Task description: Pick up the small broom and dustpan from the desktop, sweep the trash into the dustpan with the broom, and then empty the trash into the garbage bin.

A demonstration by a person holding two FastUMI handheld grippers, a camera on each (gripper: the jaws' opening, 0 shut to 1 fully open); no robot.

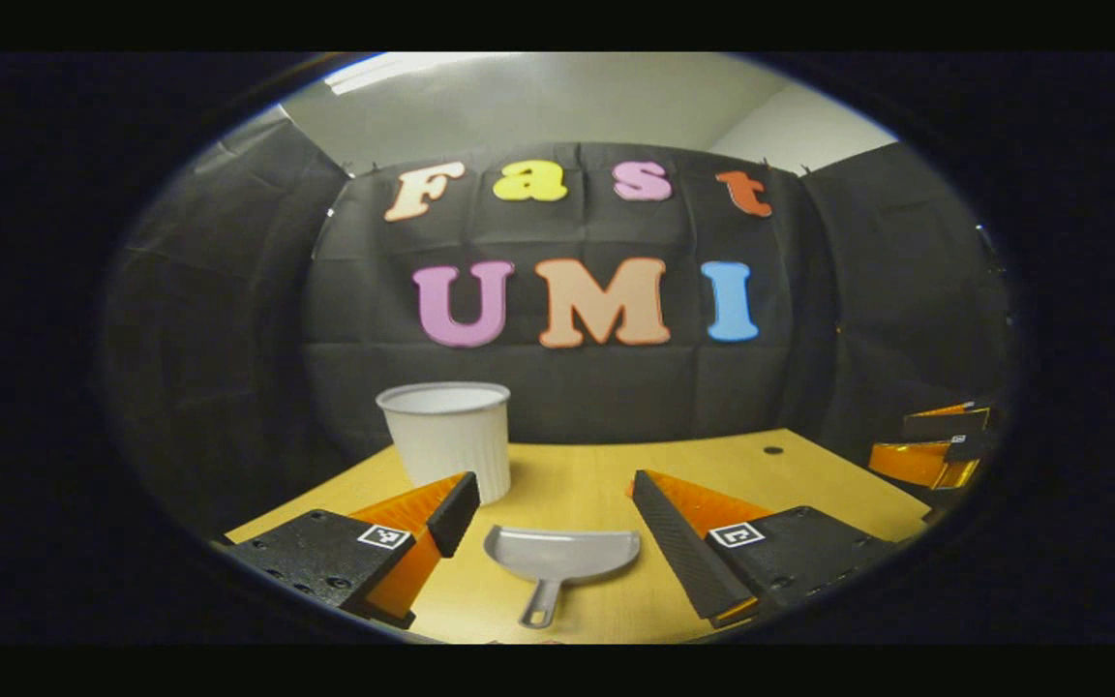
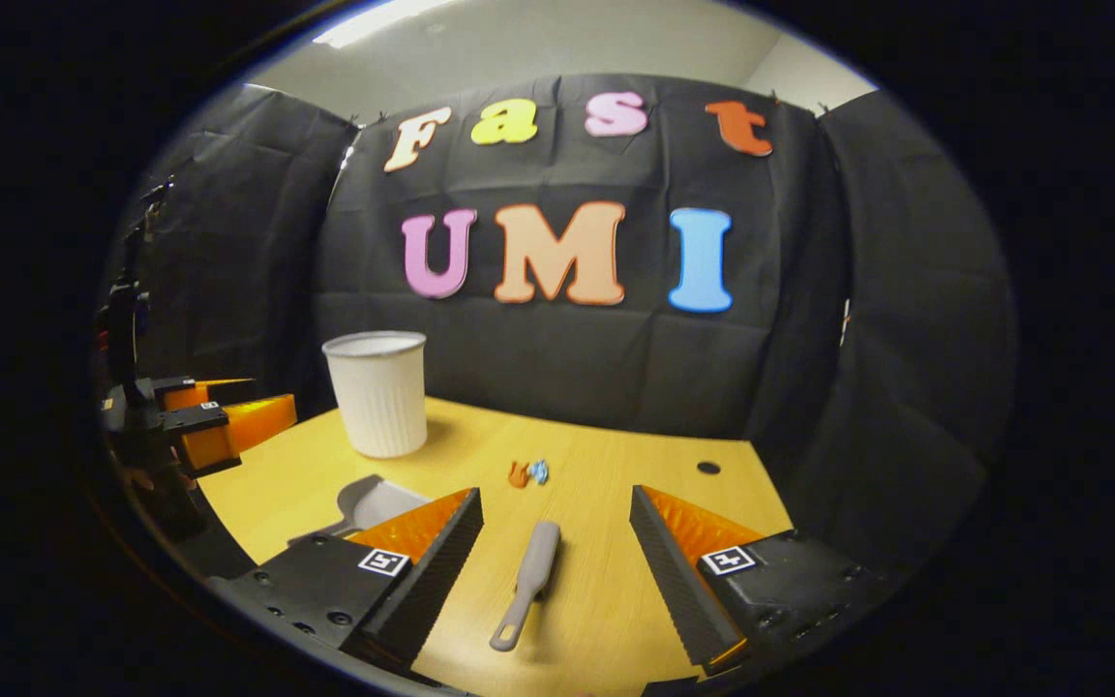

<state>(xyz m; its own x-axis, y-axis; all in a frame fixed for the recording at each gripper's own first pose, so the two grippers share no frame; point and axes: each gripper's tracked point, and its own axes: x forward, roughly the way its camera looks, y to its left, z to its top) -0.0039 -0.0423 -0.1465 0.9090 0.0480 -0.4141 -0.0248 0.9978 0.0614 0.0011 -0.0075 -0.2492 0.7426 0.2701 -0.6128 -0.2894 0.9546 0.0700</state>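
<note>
Left gripper view first: we see the left hand-held gripper (image 1: 553,518) released, its two fingers spread wide above the table (image 1: 809,484) and pressing on nothing. Between the fingers, just ahead of us, lies the dustpan (image 1: 560,557), flat on the wood; its handle runs back toward us and its wide mouth faces away, so its long axis lies along our line of sight. The handle's end is close to the lower edge of the view. Past the left finger stands the garbage bin (image 1: 449,434), upright, its lower corner hidden behind that fingertip. Far off to the right, at the rim of the view, the other hand-held gripper appears, cut off and hard to read.

In the right gripper view, the right hand-held gripper (image 2: 556,537) is likewise released, fingers wide apart and holding nothing. Between them lies the broom (image 2: 527,584), its long axis nearly along our line of sight and leaning a little to the right, the thin looped handle end nearest us and the broader end pointing away. Its bristles we cannot make out. Beyond that end, well apart from it, sit the small bits of trash (image 2: 528,472), too small to identify. Behind the left finger, part of the dustpan is hidden.
</note>
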